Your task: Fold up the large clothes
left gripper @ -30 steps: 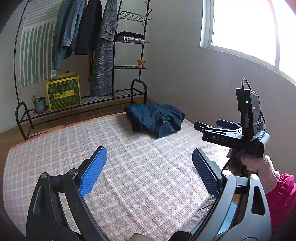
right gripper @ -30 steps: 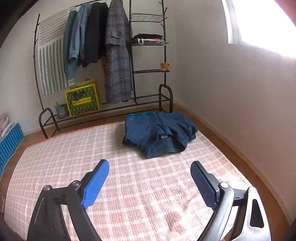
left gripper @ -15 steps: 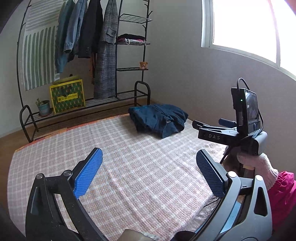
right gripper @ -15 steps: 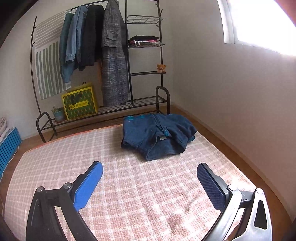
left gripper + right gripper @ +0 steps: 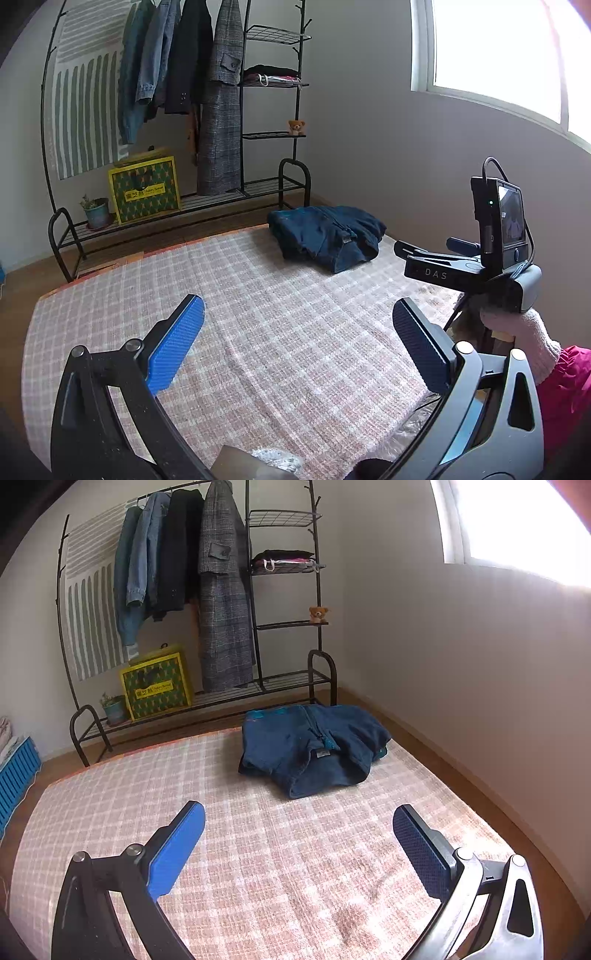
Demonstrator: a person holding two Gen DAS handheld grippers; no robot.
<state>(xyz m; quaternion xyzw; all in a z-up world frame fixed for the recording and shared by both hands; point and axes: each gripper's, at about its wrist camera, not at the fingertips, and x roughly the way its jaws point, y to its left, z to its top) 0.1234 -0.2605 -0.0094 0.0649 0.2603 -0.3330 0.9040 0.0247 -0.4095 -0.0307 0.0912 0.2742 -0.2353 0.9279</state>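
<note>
Both the left hand-held gripper (image 5: 297,345) and the right hand-held gripper (image 5: 298,843) hang released and empty above the checked rug (image 5: 258,849), near the folded blue jacket (image 5: 314,749).

I see a soft, matt navy fleece garment (image 5: 314,753) lying on a coarse woven checked rug (image 5: 258,849) over smooth wooden floor (image 5: 461,760). My right gripper (image 5: 299,845) has matt black plastic arms and finely textured blue pads (image 5: 177,853); the left gripper (image 5: 299,347) looks the same. The clothes rack (image 5: 288,627) is thin black-painted metal, and the hand (image 5: 524,332) wears a fuzzy pink knit glove.
</note>
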